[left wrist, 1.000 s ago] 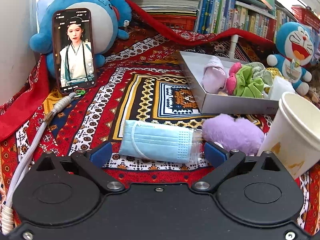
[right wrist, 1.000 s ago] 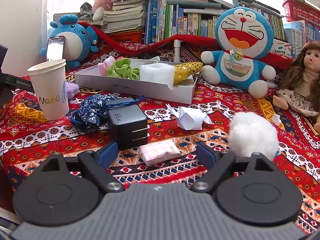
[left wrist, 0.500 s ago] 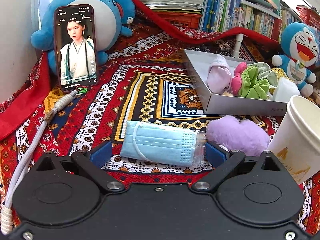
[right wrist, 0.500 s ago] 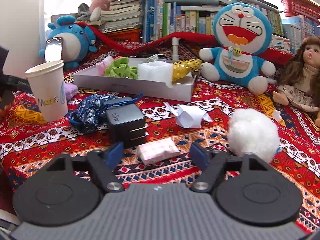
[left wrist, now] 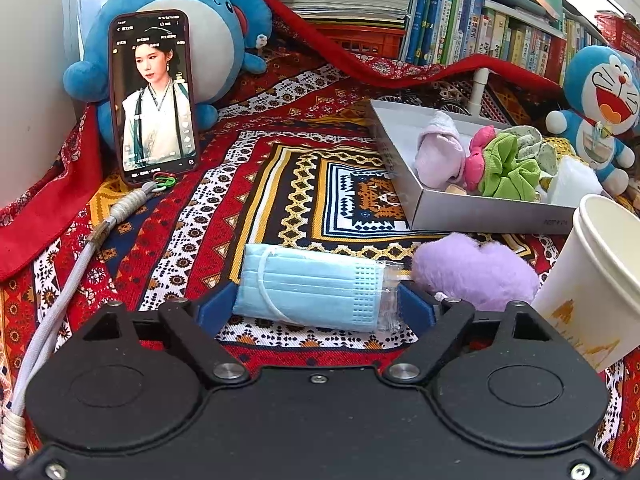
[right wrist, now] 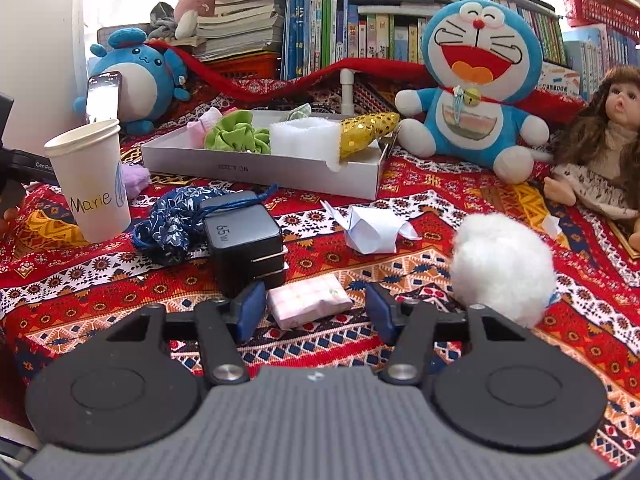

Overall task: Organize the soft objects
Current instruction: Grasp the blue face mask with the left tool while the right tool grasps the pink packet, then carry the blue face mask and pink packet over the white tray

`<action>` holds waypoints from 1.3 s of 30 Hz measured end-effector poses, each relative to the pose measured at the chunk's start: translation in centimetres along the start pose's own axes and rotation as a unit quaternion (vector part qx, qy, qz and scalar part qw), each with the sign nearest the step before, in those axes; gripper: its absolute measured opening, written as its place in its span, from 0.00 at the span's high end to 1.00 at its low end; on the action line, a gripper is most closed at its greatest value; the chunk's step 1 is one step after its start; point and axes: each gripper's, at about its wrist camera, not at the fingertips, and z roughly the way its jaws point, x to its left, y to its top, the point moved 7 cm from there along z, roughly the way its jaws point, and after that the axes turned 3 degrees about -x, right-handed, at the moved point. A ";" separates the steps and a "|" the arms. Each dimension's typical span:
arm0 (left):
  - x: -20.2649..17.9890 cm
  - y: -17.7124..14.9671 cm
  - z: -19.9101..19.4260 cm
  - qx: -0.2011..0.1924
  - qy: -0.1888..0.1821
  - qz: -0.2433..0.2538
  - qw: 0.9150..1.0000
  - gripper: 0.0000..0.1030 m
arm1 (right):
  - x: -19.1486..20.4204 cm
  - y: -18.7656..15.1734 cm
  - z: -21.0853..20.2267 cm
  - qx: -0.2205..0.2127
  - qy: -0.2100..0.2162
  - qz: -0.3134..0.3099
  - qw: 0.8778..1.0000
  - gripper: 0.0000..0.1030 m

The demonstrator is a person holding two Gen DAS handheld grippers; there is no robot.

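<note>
A wrapped blue face mask lies on the patterned cloth between the fingers of my left gripper, which touch its two ends. A purple fluffy piece lies just right of it. My right gripper is open around a pink checked tissue pack, with gaps on both sides. A white pompom sits to its right. A grey tray, also seen in the right wrist view, holds a pink sock, a green scrunchie, white foam and a gold pouch.
A paper cup marked Marie stands left, near a blue drawstring pouch and a black charger. A folded paper, a Doraemon plush, a doll and a phone against a blue plush surround the area.
Both grippers have narrowed. The left fingers have closed in onto the ends of the mask. The right fingers have moved closer around the tissue pack.
</note>
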 end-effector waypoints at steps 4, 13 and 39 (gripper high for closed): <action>0.1 0.1 -0.4 -0.001 0.001 -0.008 1.000 0.20 | 0.2 0.2 -0.3 -0.006 0.001 0.000 1.000 0.51; 0.1 1.5 -1.8 -0.019 0.003 -0.013 1.000 0.20 | 0.1 1.9 -1.7 -0.033 -0.019 -0.002 0.999 0.51; -6.1 10.5 -3.5 -0.013 -0.097 -0.015 0.995 0.20 | -1.4 10.9 1.5 -0.035 -0.018 0.050 0.998 0.51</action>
